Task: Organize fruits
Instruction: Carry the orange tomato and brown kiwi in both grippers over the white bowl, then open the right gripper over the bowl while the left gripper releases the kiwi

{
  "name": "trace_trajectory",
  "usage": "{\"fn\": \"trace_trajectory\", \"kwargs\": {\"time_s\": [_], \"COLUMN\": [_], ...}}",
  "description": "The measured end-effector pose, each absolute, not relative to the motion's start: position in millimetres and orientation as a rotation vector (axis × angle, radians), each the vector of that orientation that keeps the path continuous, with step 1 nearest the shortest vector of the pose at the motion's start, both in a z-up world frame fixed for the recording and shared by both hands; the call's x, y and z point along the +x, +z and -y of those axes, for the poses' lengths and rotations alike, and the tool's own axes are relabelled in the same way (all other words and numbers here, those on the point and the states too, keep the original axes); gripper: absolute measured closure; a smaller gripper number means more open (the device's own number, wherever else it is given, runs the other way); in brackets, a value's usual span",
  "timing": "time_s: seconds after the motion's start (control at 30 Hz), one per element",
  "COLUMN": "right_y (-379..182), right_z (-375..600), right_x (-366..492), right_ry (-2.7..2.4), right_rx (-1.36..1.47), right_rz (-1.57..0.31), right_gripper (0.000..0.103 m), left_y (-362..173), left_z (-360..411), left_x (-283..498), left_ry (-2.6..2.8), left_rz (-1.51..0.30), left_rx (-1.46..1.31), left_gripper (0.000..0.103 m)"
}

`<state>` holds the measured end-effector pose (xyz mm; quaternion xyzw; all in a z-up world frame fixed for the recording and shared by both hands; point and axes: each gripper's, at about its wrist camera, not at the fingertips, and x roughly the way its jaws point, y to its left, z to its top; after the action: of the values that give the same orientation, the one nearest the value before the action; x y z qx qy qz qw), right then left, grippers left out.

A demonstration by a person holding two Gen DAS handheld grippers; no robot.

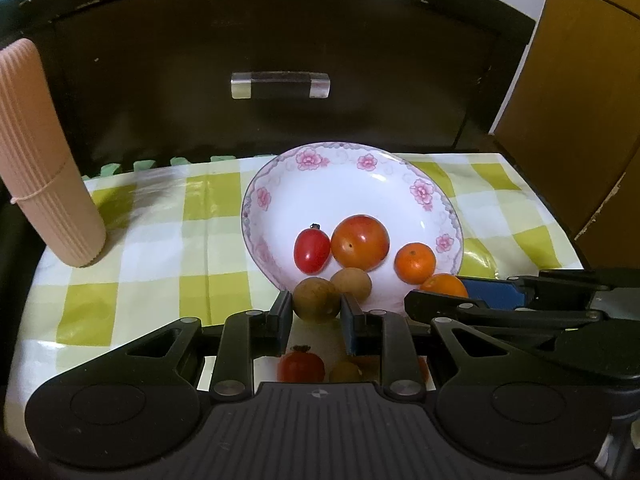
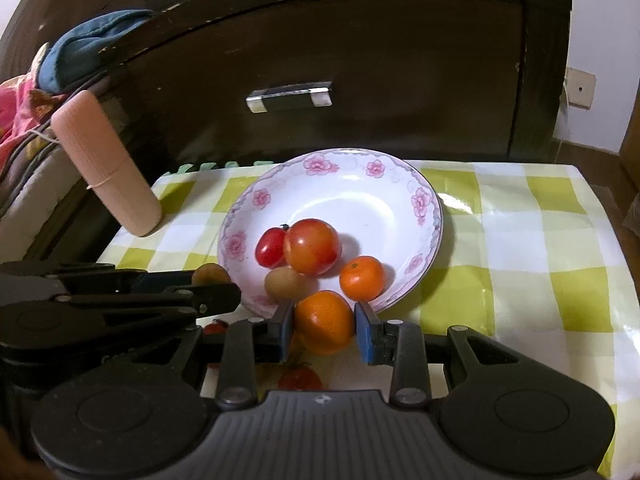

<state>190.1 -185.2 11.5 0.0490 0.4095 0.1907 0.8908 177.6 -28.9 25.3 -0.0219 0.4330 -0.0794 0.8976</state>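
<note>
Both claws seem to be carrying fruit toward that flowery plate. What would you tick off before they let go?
1. Left gripper clamped on the brown fruit: ok.
2. Right gripper clamped on the orange: ok.
3. Free room on the plate: ok, its far half is bare.
4. Fruits fully over the plate: cannot tell; both sit at its near rim.
5. Landing spots clear: not ok; another brown fruit and a small orange lie right ahead of the grippers.
6. Grippers apart from each other: ok, side by side without touching.
</note>
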Motion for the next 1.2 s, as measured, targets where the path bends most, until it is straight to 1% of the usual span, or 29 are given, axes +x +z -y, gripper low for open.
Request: {"fn": "trace_trajectory", "kwargs": {"time_s": [0.67, 1.03, 1.2], "right_y": [5, 8, 16], "right_z": [181, 186, 192], "right_x": [215, 226, 224], "right_ry": [0.388, 0.353, 0.339], "right_rx": [0.083, 0.098, 0.119], "right_rz": [-0.794, -0.771, -0.752], "right_gripper": [0.07, 0.07, 0.07], "left_y": [19, 21, 30], "left_z": [23, 21, 25], "left_x": [201, 206, 200], "left_ry": [-0.138, -0.125, -0.13], "left_rz": [-0.889, -0.873, -0.838], "left_rx": [-0.084, -0.119, -0.096], "left_gripper": [0.07, 0.053, 0.051]}}
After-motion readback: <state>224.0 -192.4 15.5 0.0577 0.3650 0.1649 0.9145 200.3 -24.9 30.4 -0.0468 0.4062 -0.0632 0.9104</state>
